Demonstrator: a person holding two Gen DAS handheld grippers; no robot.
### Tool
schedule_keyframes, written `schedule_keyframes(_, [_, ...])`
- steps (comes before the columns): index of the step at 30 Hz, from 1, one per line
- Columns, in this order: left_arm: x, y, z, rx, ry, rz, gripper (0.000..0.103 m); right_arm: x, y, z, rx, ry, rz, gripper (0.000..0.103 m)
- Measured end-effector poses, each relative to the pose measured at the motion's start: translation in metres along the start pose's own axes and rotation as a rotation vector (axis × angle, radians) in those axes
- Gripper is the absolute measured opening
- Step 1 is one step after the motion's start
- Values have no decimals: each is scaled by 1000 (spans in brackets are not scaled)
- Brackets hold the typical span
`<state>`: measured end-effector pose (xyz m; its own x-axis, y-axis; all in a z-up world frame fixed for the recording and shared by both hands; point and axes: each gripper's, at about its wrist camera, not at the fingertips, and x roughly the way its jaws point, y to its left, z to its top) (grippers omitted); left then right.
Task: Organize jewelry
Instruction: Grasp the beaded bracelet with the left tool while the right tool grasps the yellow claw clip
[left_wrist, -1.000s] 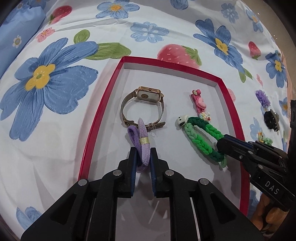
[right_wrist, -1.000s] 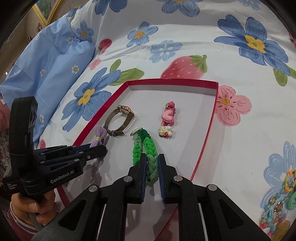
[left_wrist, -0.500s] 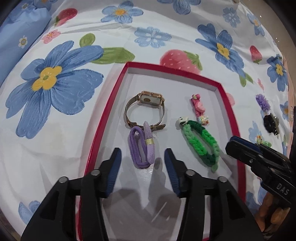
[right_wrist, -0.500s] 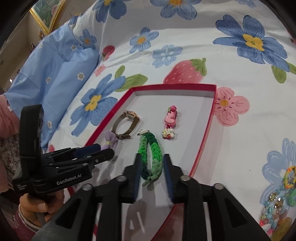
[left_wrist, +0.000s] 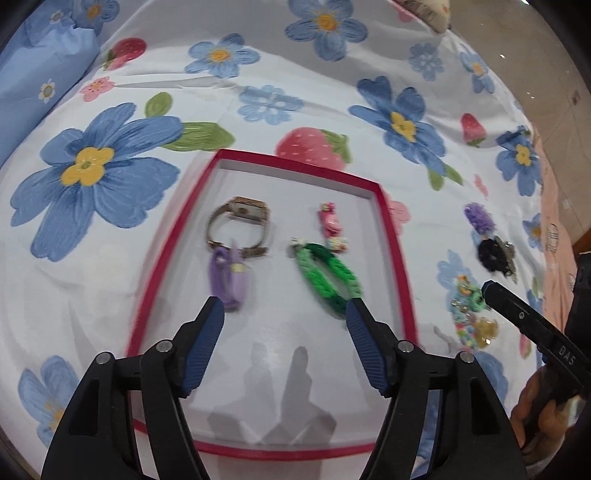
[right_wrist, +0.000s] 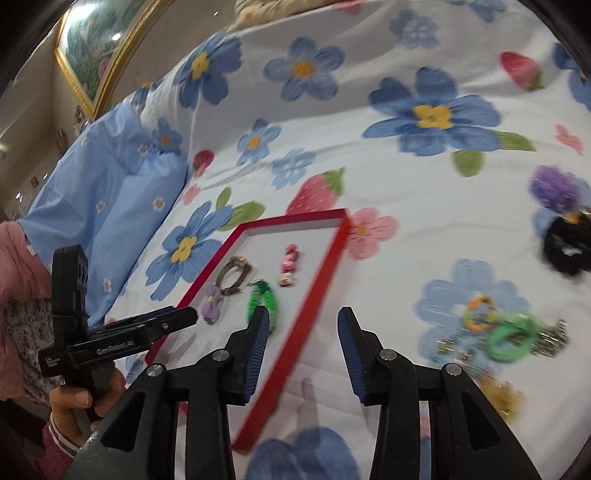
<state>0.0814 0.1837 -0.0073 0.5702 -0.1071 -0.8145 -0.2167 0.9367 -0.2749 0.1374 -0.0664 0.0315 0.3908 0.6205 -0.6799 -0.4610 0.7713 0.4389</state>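
Observation:
A red-rimmed white tray (left_wrist: 386, 218) (right_wrist: 321, 280) lies on the flowered bedspread. In it rest a gold watch (left_wrist: 240, 225) (right_wrist: 234, 275), a purple hair tie (left_wrist: 229, 280) (right_wrist: 211, 308), a green braided hair tie (left_wrist: 328, 277) (right_wrist: 264, 297) and a pink clip (left_wrist: 330, 225) (right_wrist: 289, 264). My left gripper (left_wrist: 286, 314) hangs above the tray's near half, its jaws opening, nothing between them. My right gripper (right_wrist: 303, 321) is over the tray's right rim, its jaws opening and empty. Loose jewelry (right_wrist: 498, 332) (left_wrist: 469, 314) lies to the right of the tray.
A purple scrunchie (right_wrist: 554, 186) (left_wrist: 478, 219) and a black hair piece (right_wrist: 567, 247) (left_wrist: 495, 253) lie on the bedspread at the right. A light blue pillow (right_wrist: 99, 192) sits at the left. A framed picture (right_wrist: 96, 48) hangs behind. A hand (right_wrist: 88, 398) holds the left gripper.
Both grippers let go, the left of the purple hair tie, the right of the green one, and both drew back and up. The right gripper swung right, toward the loose jewelry.

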Motion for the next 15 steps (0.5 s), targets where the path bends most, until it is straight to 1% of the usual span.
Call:
schedule_keyframes(3, [-3, -12, -5, 19, 2, -13, 69, -18, -17, -5, 28, -22, -31, 41])
schedule_keyframes(6, [-6, -23, -8, 29, 2, -41, 69, -34, -31, -8, 47, -43, -61, 41])
schedule_keyframes(9, [-9, -33, -12, 38, -3, -60, 71, -54, -48, -13, 70, -78, -113, 43])
schedule_keyframes(15, [-11, -57, -19, 79, 6, -90, 72, -83, -83, -30, 135, -103, -170, 44])
